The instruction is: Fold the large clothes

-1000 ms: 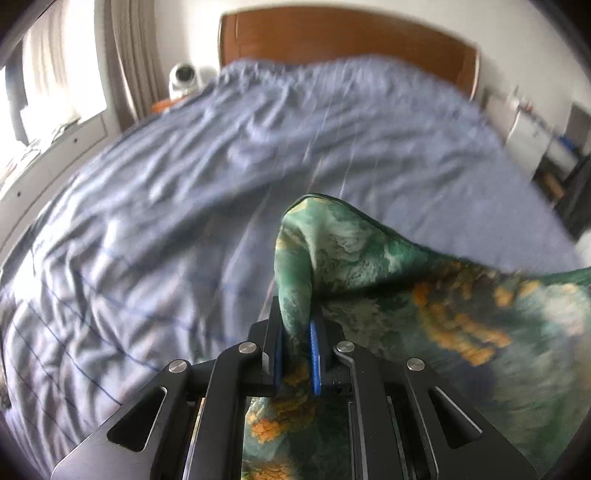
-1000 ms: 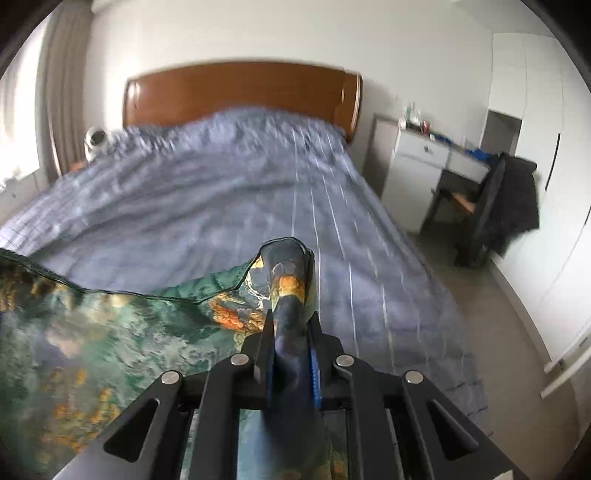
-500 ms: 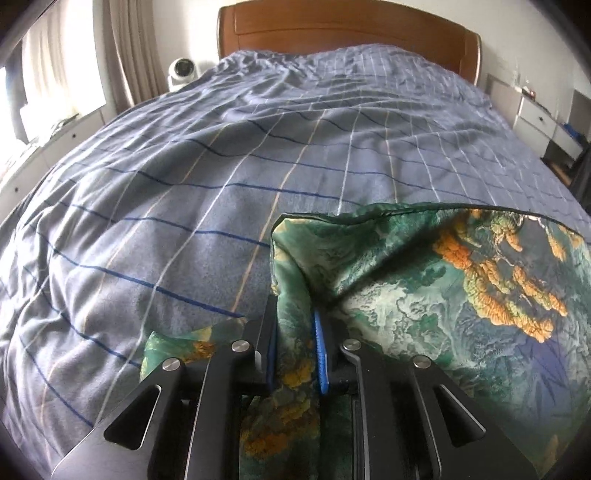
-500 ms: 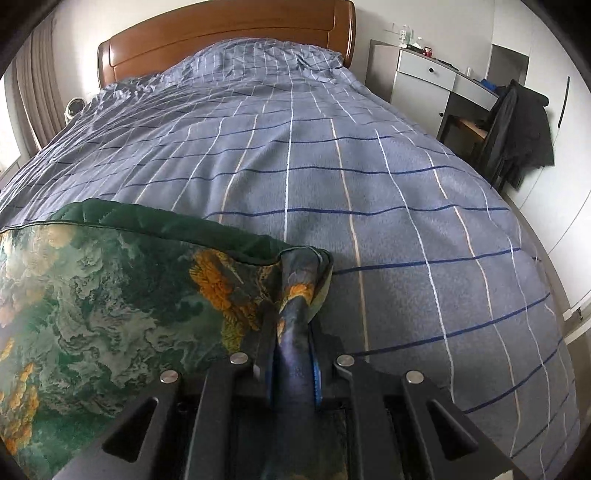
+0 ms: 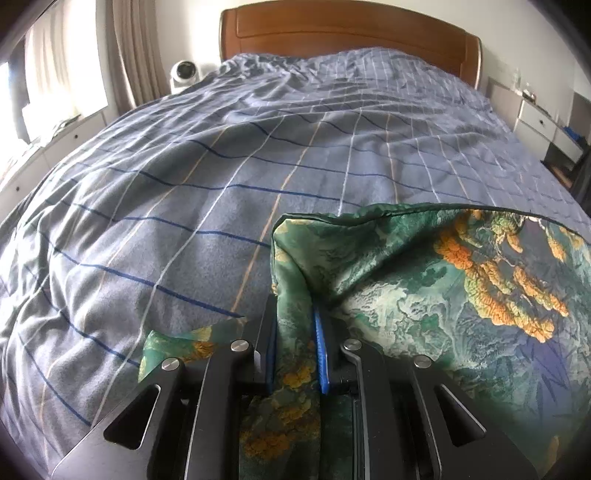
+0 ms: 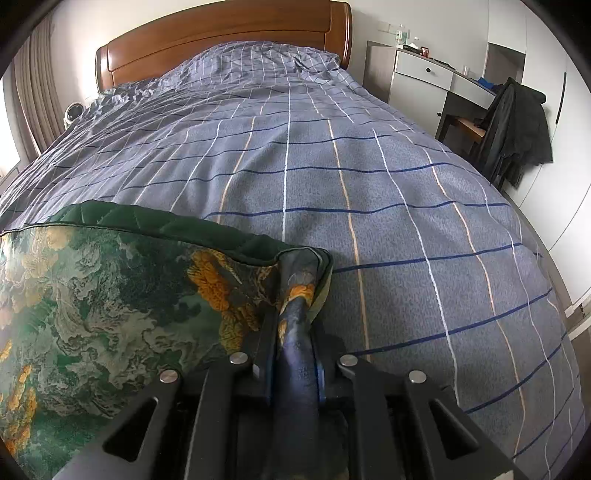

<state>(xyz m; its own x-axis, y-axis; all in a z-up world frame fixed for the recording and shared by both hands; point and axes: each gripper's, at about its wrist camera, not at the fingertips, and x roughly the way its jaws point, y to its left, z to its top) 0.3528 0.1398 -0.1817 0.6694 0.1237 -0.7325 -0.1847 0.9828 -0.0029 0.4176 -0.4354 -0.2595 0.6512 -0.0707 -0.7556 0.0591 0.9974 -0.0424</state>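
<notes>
Glossy woven garment [image 5: 424, 295], matt cloth duvet [image 5: 221, 177], polished wooden headboard [image 6: 221, 40]

Home bedroom: big bed with blue checked duvet [image 6: 369, 177] filling the view, wooden headboard [image 6: 221, 33] at 12 o'clock, curtains [image 5: 133, 55] at 10, white desk with drawers [image 6: 424, 74] and chair draped with dark jacket [image 6: 517, 125] at 2.

Green-and-orange patterned garment [image 5: 424, 295] lies seemingly folded on bed.

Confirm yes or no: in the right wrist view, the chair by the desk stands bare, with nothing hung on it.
No. A dark jacket hangs over the chair beside the white desk.
</notes>
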